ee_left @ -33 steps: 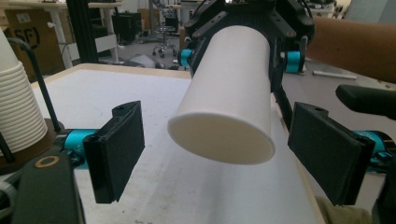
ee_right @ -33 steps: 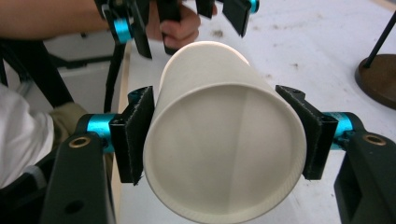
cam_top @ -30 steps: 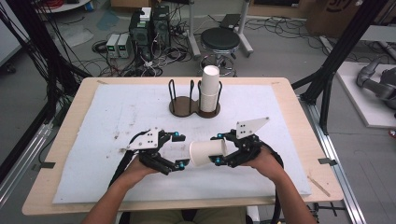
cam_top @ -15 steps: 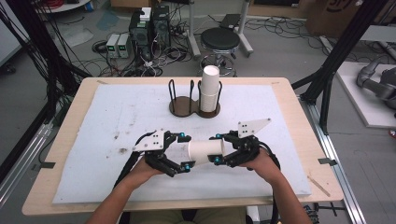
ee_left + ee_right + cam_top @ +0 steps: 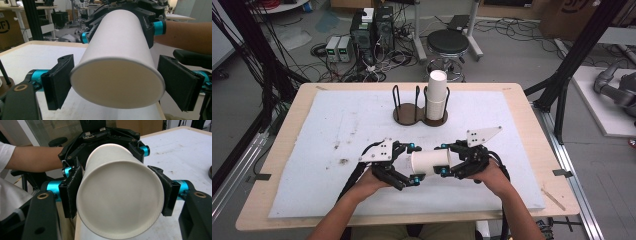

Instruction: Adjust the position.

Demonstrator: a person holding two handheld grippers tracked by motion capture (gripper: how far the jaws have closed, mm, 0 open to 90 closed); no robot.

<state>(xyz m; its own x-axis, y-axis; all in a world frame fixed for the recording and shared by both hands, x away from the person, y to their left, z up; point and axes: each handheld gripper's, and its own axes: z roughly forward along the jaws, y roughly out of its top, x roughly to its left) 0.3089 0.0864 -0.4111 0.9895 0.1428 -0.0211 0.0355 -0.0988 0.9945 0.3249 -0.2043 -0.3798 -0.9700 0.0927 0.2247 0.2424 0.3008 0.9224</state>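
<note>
- The white paper cup lies on its side, lifted just above the white foam mat on the wooden bench, near the bench's front edge and between the 2 grippers; its long axis runs straight from one gripper to the other.
- The right gripper has the cup clamped, its 2 black pads pressed on opposite sides of the wall close to the rim.
- The left gripper faces the cup's other end and its jaws have just been closing a little. The cup sits between them, yet in the left gripper view a gap shows at the right pad (the left one looks close to touching), so I judge it is not gripping yet.
- The cup is plain, smooth and slightly tapered, with no visible dents.
- Behind stands a dark 2-ring cup holder with a stack of white cups in its right ring, well apart from the hands.
</note>
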